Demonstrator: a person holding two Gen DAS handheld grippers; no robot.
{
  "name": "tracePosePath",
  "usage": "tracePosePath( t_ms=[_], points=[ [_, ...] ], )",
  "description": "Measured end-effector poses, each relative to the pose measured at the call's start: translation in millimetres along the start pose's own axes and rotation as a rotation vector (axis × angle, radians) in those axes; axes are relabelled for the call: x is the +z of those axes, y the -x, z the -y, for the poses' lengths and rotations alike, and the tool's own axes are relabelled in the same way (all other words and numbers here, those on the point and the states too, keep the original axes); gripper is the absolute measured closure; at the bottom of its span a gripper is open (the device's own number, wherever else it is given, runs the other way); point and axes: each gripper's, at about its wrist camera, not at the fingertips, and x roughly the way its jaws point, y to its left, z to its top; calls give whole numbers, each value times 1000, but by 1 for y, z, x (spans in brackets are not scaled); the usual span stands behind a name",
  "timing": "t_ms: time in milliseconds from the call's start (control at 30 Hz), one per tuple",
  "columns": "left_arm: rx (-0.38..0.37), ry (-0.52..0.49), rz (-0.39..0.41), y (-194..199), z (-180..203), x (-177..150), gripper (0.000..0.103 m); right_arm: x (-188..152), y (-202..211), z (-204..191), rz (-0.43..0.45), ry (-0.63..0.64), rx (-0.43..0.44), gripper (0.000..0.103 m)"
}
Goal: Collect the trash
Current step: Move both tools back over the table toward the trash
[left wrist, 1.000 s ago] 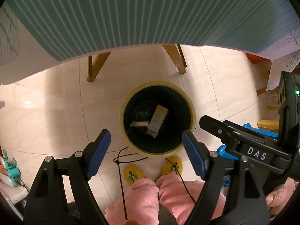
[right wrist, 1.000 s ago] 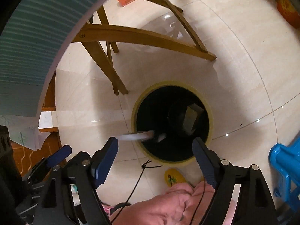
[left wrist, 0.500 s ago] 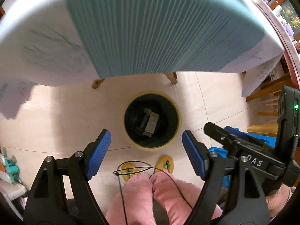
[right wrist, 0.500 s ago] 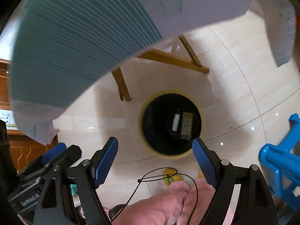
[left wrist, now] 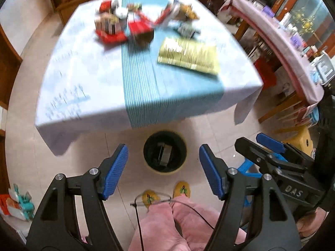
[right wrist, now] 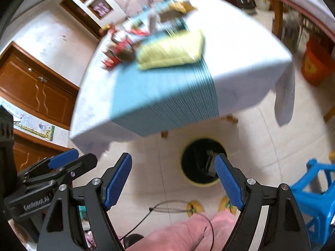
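A round black bin with a yellow rim point(left wrist: 165, 153) stands on the floor in front of the table, with boxes of trash inside; it also shows in the right wrist view point(right wrist: 201, 166). My left gripper point(left wrist: 163, 172) is open and empty, high above the bin. My right gripper point(right wrist: 173, 185) is open and empty too. On the table lie a yellow-green packet point(left wrist: 188, 55) point(right wrist: 170, 51), red wrappers point(left wrist: 117, 31) and other blurred litter point(left wrist: 184, 16).
The table point(left wrist: 88, 77) has a white cloth with a teal striped runner point(right wrist: 165, 96). A blue plastic stool point(right wrist: 316, 198) stands at my right. Wooden cabinets point(right wrist: 35, 92) line the left wall. A cluttered sideboard point(left wrist: 293, 48) runs on the right. My pink-trousered legs point(left wrist: 178, 226) are below.
Both grippers have risen fast from just over the bin to above table height. The tabletop and its litter have come into view. Both stay open.
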Motion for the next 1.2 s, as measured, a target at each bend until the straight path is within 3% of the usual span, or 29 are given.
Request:
tracePosePath(
  t_ms=[233,400,633,800,900,1067,1200],
  points=[
    [4,-16,131,70,-8,33,35,31,84,-62,186,123,-6,20],
    [11,-12,223,102,-16,47,35,48,112,-83,262,172,2,20],
    [-26,-2,215,112,-26,64,35,69,125,-100,284,208,-9,20],
    [-67,40,210,95,-32,82,35,93,107,-101,273,277,-29,20],
    [-43,63,200,77,-34,99,35,112,86,-99,238,343,-49,20],
    [21,87,178,37,-37,130,35,157,20,-86,145,517,-94,20],
    [46,182,144,-2,-51,156,35,180,-40,-82,62,655,-77,20]
  ],
)
